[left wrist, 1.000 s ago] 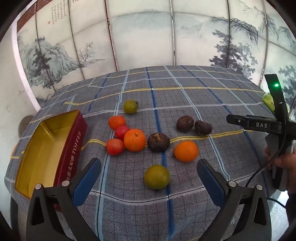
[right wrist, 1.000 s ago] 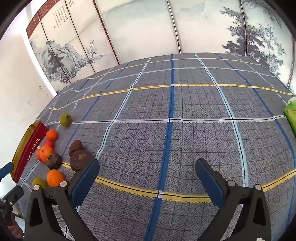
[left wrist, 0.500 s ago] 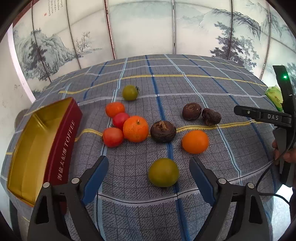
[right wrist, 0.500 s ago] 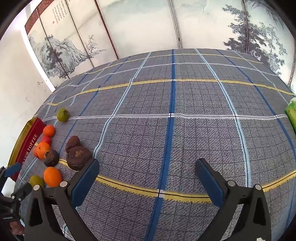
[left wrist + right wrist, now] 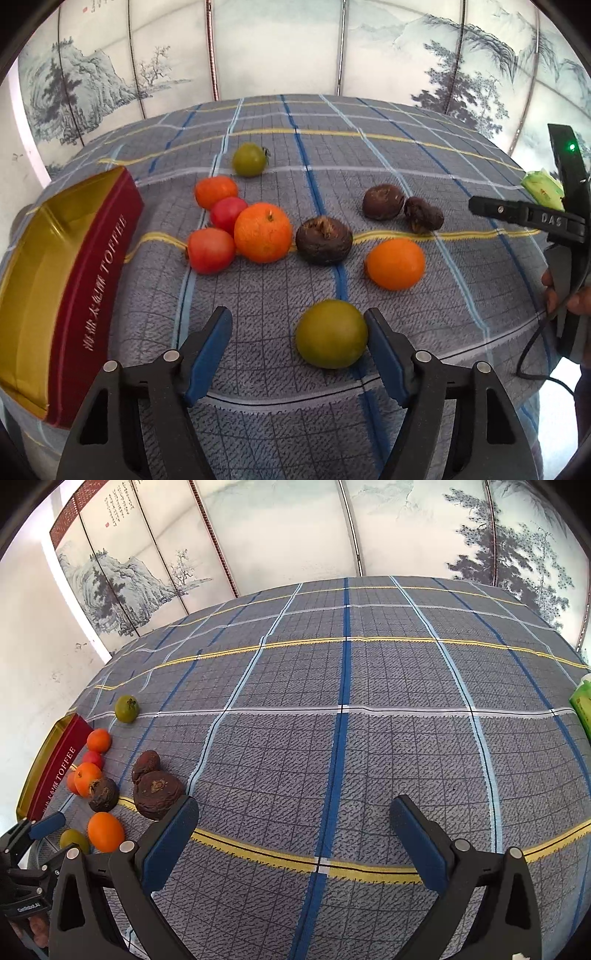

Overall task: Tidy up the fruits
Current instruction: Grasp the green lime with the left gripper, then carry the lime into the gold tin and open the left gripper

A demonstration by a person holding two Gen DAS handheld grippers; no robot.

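Between the spread jaws of the left gripper (image 5: 297,334): green fruit (image 5: 331,334), against the right finger, not clamped. Right gripper (image 5: 293,829) wide, holding nothing. Toffee tin (image 5: 55,280) cut off at left.

Painted landscape screen (image 5: 147,576) behind plaid tablecloth (image 5: 369,738); perhaps daylight.

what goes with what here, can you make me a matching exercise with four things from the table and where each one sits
Things:
1. toffee tin
2. near green fruit
3. far green fruit
4. green packet

Places:
A. at the far right edge of the cloth
B. between the fingers of the left gripper
C. alone, beyond the red and orange cluster
D. at the left edge, open and empty

Pairs: 1-D, 2-B, 3-C, 4-A
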